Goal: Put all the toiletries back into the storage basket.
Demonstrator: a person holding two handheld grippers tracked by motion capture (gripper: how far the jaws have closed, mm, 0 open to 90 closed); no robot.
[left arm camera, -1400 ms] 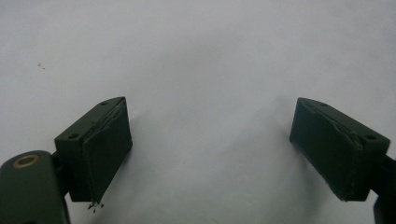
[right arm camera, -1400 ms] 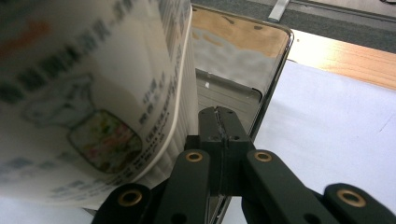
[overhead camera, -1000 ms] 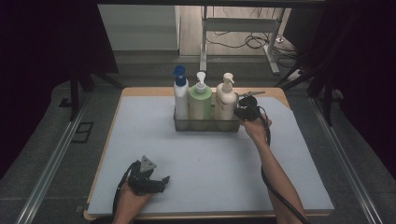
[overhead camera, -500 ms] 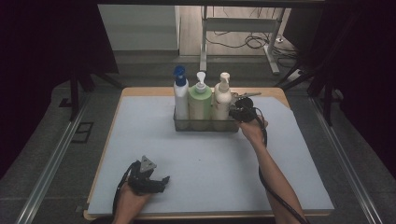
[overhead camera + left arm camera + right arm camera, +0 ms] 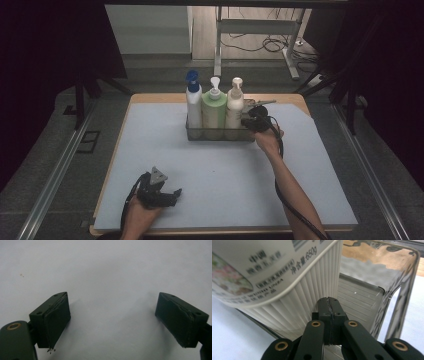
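Right gripper (image 5: 329,307), jaws pressed together and empty, touches the cream bottle (image 5: 234,106), which stands upright, pump up, at the rack's (image 5: 220,135) right end near the tabletop's far edge. Green bottle (image 5: 214,107) and blue-capped bottle (image 5: 193,102) crowd its left. Left gripper (image 5: 112,322) rests wide open near the front-left corner.

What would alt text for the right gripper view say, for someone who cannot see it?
Shut black tongs press against the ribbed side of a white bottle that leans inside a clear-walled caddy. The bottle's printed label fills the upper left; pale table shows at lower left.
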